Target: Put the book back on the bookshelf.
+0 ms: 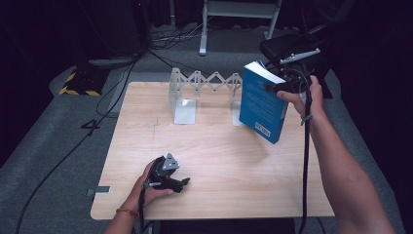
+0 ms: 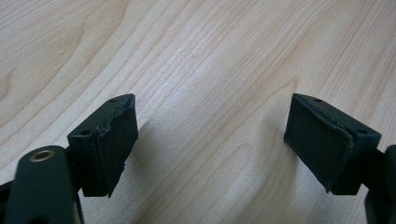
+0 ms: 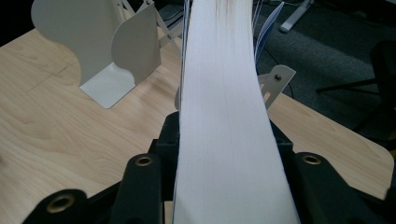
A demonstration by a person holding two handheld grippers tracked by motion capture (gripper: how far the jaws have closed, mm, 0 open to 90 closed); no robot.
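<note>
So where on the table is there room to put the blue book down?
The light wooden table is bare across its middle and front, between the left tongs and the right edge. It is crowded at the back, around the white folding metal bookstand and the blue paperback book.

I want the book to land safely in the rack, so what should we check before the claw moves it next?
1. Right claw clamped on the blue book: ok, the page edge sits between its jaws.
2. Book clear of the table: ok, held tilted in the air.
3. Expanding white book rack upright: ok.
4. Space between the rack's end plates: ok, nothing stands there.
5. Left claw out of the way: ok, resting open near the front edge.
6. Grip firm enough: cannot tell.
</note>
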